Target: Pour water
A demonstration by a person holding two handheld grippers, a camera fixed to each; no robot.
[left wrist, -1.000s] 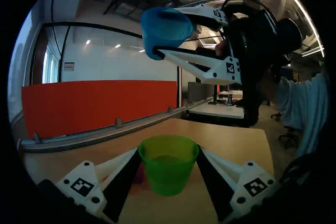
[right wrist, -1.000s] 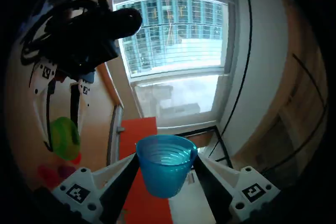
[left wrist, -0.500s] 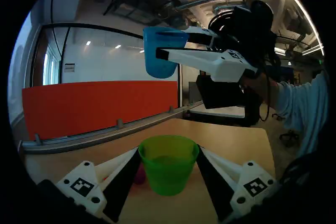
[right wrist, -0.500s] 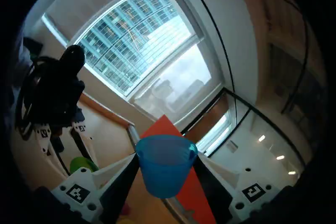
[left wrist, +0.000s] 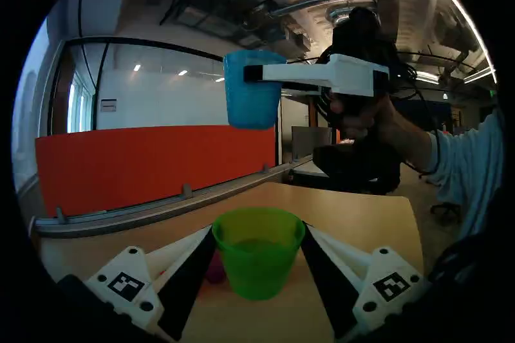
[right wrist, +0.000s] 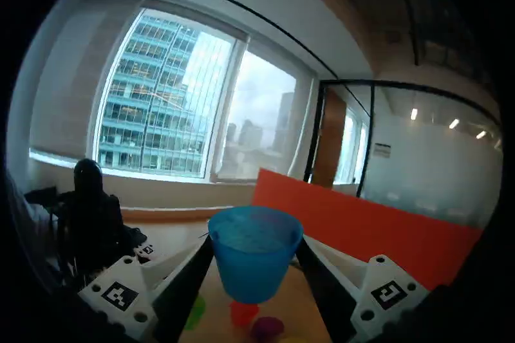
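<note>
Green plastic fills the lower middle of the left gripper view: the green cup (left wrist: 259, 259) sits upright between the fingers of the left tongs (left wrist: 257, 241), low over the wooden surface (left wrist: 360, 214). Both fingers press its sides, so we read these tongs as clenched around the cup, parted just as far as the cup is wide. A faint level line inside hints at some water, though we cannot be sure of it.

Well above and beyond it, the blue cup (left wrist: 250, 89) hangs in the air, gripped by the right tongs (right wrist: 255, 248), with a hand (left wrist: 360, 114) and a pale sleeve (left wrist: 463, 156) behind them. In the right gripper view both fingers bear on the cup's sides, so these tongs are likewise clamped on it, open only to its width. The cup stands upright, its rim level, and no stream leaves it. We cannot tell whether it holds water.

We judge that no pouring is happening at this instant. If the blue cup is full, it has to be brought over the green cup's mouth and tipped. If the line in the green cup is water, what is left may be only setting both cups down.

Small red (right wrist: 243, 312) and purple (right wrist: 267, 327) pieces lie on the surface below the blue cup.
</note>
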